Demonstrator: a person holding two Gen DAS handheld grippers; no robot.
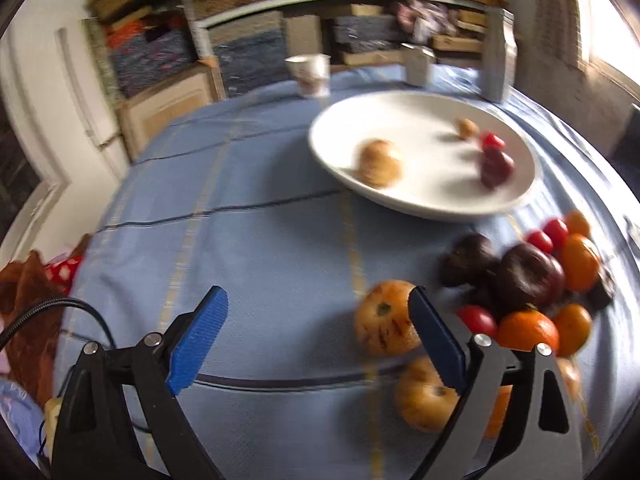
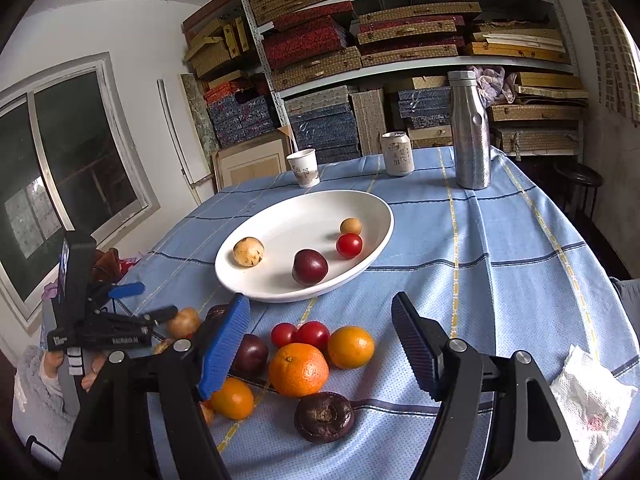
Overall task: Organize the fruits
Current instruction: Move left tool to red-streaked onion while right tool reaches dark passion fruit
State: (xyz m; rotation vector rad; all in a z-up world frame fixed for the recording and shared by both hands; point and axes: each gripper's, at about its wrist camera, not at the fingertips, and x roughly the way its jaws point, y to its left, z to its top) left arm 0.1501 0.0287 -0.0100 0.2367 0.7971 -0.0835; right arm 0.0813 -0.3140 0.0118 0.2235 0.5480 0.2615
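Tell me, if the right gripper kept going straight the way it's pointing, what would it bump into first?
Probably the big orange. It sits on the blue tablecloth in line with the open right gripper, and the pile's other fruits crowd close around it. Depth is hard to judge in this view, so that's a best guess.

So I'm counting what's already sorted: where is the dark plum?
In the right wrist view, the dark plum lies in the white plate, between a tan fruit and a cherry tomato.

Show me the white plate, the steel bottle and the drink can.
white plate (image 2: 372,216), right wrist view, bare far rim.
steel bottle (image 2: 472,140), right wrist view, middle of its body.
drink can (image 2: 397,156), right wrist view, its label.
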